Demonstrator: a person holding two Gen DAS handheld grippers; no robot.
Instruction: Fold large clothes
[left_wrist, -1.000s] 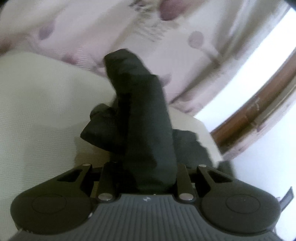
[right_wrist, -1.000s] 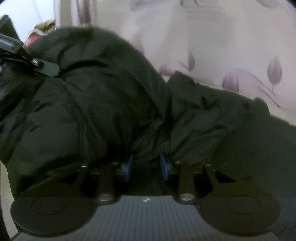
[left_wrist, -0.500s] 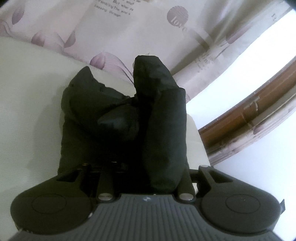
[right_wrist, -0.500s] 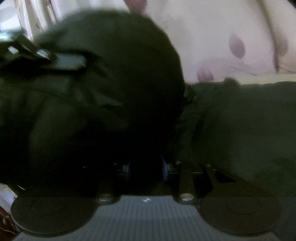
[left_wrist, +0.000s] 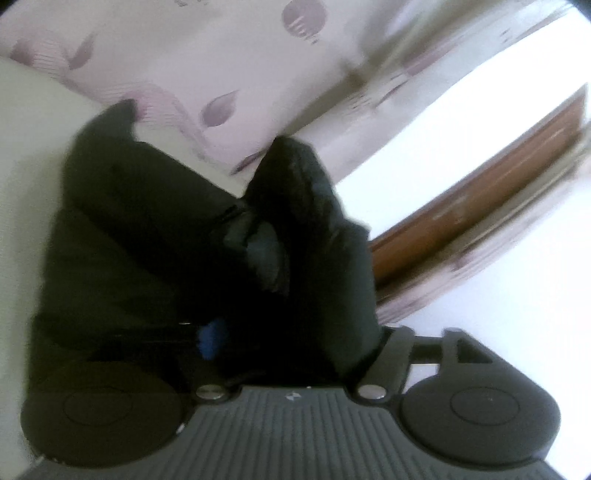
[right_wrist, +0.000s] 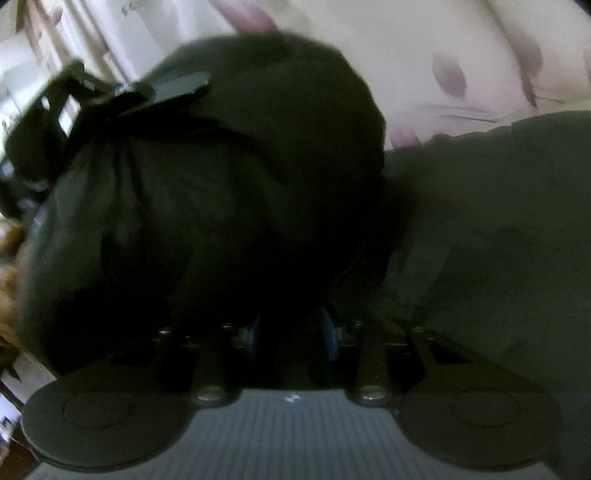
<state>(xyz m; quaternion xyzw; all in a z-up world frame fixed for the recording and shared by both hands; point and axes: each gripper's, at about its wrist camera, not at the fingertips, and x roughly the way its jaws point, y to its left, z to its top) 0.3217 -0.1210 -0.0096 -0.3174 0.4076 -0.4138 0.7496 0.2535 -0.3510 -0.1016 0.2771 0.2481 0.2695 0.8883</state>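
Note:
A large black padded garment (left_wrist: 155, 229) lies bunched on a cream bed surface (left_wrist: 22, 155). My left gripper (left_wrist: 288, 332) is shut on a thick fold of it (left_wrist: 325, 258), which stands up between the fingers and hides them; one blue pad (left_wrist: 208, 341) shows. In the right wrist view the same black garment (right_wrist: 221, 192) fills most of the frame. My right gripper (right_wrist: 291, 332) is shut on a bunch of its fabric, blue pads (right_wrist: 332, 339) showing at either side. The left gripper body (right_wrist: 70, 110) shows at upper left, buried in cloth.
A floral pink-and-white curtain (left_wrist: 221, 55) hangs behind the bed. A brown wooden frame (left_wrist: 480, 177) and bright window run along the right. More of the dark garment (right_wrist: 498, 221) spreads flat to the right. Clutter (right_wrist: 7, 240) sits at far left.
Both grippers have kept hold of the garment and moved it across. The left view has tilted, and more black cloth now lies to the left. The raised bulk has closed on the right camera.

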